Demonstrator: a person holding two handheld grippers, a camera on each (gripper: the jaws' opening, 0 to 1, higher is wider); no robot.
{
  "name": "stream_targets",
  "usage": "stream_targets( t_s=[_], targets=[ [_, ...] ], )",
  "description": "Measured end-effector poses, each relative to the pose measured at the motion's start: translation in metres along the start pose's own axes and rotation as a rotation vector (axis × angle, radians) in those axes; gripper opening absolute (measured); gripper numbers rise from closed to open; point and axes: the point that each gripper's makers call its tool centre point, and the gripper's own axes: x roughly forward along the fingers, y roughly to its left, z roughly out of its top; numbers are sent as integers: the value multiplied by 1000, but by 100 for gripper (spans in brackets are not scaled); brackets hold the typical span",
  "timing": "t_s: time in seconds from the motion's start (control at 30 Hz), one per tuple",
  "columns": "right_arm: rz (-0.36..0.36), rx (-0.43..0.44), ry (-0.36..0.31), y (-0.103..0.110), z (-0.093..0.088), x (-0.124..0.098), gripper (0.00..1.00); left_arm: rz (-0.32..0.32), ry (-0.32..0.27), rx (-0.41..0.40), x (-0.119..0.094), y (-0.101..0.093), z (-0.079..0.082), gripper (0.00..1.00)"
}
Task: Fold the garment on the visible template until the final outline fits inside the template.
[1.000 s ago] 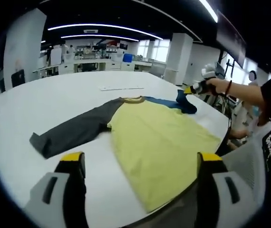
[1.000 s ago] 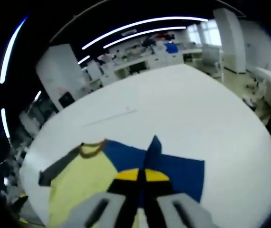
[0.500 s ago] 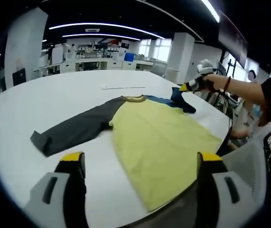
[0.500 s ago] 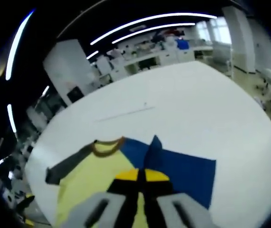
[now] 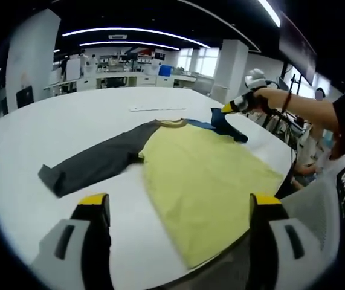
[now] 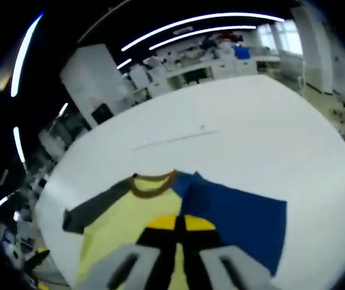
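Change since earlier: in the right gripper view the blue sleeve (image 6: 235, 214) has been drawn further over toward the collar (image 6: 153, 183), so its raised fold now lies close beside the neckline; in the left gripper view the right gripper (image 5: 228, 109) sits a little higher and nearer the collar than a second ago, while the grey sleeve (image 5: 90, 164) and yellow body (image 5: 202, 181) lie as they did
Garment: a T-shirt (image 5: 184, 175) of soft, matt knit, spread flat on the white table (image 5: 69, 121); yellow front panel, one dark grey sleeve stretched out straight, one blue sleeve, and a brownish ribbed collar
Where it lies: near the table's edge on the person's side, hem corner reaching that edge, grey sleeve pointing away across the bare tabletop
Blue sleeve: lifted at one spot into a small peak, the rest flat on the table beside the yellow panel
Right gripper: yellow-tipped jaws closed together, pinching the blue sleeve at its fold; in its own view the tips (image 6: 180, 222) meet with cloth between them
Left gripper: (image 5: 178, 202) yellow-tipped jaws standing wide apart, holding nothing, poised above the table short of the shirt's hem
Person: a hand (image 5: 269, 99) and forearm with a red wristband carry the right gripper in from the right of the left gripper view
Table: broad, smooth, white, with a thin pale strip (image 5: 157, 109) lying on it beyond the collar
Template: I cannot tell its outline on the table
Background: a bright room with benches and ceiling light strips
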Motion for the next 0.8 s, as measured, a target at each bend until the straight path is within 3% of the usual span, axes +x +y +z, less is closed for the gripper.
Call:
stream_targets(
  t_s=[0.8],
  targets=[
    [102,12,-23,65,-5,27,0,-16,3,-2,1,-3,-5,91]
  ],
)
